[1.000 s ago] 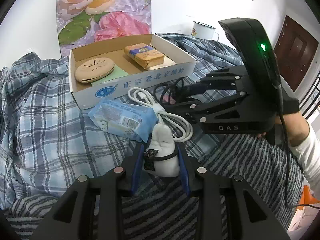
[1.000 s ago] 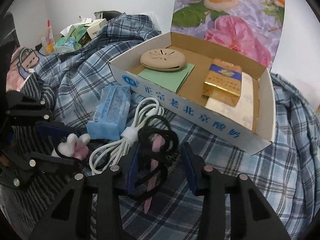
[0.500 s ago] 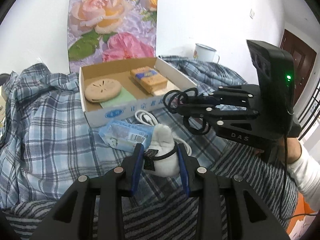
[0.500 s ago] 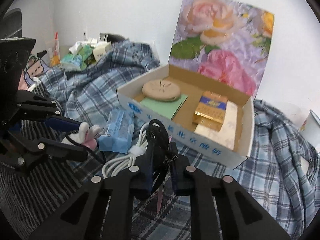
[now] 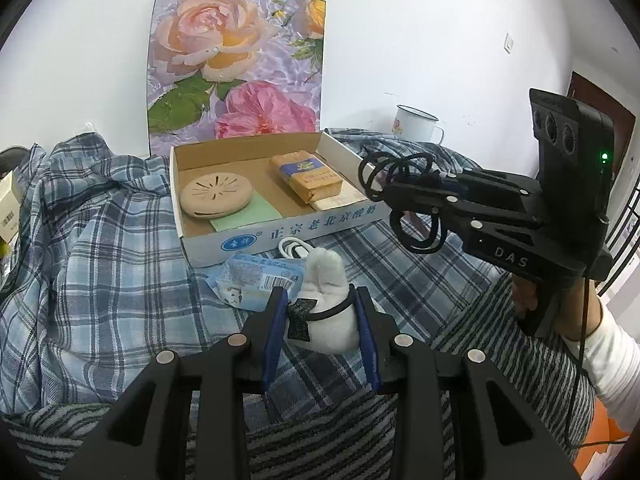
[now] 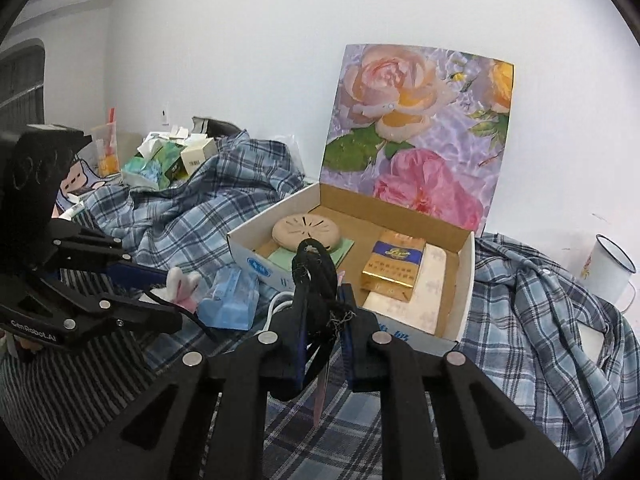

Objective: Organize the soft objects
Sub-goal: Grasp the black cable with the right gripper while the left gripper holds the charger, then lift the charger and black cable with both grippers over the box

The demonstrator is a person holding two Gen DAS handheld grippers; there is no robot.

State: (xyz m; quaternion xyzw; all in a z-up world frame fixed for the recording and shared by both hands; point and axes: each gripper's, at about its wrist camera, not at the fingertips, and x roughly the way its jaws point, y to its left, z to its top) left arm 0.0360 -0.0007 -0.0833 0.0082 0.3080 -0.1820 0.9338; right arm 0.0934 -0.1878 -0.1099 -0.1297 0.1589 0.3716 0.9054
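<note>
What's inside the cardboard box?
Inside the box: a round tan case on green paper, and a gold packet on a pale flat pad. Anything beneath them is hidden.

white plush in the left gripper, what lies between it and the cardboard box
In the left wrist view, a blue tissue pack and a white cable lie on the plaid cloth between the plush and the box.

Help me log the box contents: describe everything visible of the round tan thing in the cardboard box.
The round tan case is a flattened, pebble-like disc, matte and plastic-looking, with narrow slots radiating across its domed top. It lies flat in the left part of the open cardboard box, near the front wall, resting partly on a pale green sheet. It sits apart from the gold and blue pack. Neither gripper touches it.
</note>
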